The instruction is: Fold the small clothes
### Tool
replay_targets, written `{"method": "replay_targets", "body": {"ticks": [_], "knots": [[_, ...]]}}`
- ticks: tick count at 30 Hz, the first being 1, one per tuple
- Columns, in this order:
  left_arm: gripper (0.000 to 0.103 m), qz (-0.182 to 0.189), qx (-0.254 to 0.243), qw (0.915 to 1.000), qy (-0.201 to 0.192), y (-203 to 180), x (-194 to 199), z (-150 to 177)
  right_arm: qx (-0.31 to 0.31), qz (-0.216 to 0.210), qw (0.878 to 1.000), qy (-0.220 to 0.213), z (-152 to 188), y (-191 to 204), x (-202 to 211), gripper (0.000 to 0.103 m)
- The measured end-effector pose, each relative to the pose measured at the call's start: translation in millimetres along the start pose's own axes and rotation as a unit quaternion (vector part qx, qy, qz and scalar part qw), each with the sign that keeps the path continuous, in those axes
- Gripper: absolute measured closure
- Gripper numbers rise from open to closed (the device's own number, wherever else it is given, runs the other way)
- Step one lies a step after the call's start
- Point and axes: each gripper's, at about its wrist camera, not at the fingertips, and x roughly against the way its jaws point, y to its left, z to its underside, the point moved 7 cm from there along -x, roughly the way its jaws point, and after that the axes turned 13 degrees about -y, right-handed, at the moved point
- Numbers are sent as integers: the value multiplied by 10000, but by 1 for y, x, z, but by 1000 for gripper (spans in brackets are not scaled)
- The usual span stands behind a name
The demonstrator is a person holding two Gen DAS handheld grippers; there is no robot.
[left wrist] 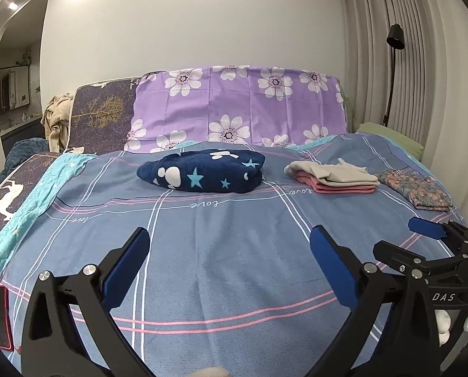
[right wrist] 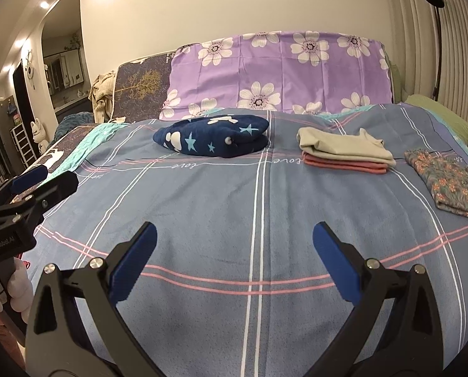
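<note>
Clothes lie folded on the bed (left wrist: 202, 251); both tongs, left (left wrist: 230, 264) and right (right wrist: 234, 260), spread and empty, so probably fetch another garment.

Blue plaid bedsheet (left wrist: 221, 251), purple floral pillow (left wrist: 234, 106), black floor lamp (left wrist: 394, 37), pleated curtain (left wrist: 422, 47)

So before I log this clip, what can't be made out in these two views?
- Pink garment: under the beige garment, only its edges show in both views.
- Floral garment: right end cut off by the right gripper in the left wrist view.
- Red flat object: cropped by the left wrist frame edge; identity unclear.
- Navy star garment: bundled, type unreadable.
- Left gripper: open, empty.
</note>
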Motion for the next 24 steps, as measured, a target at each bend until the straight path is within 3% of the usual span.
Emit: {"method": "replay_targets", "body": {"ticks": [24], "knots": [[1,-92,-79,9998,138,1,-6,12,-84,-15,9998,174,4,-6,-11,2]]}}
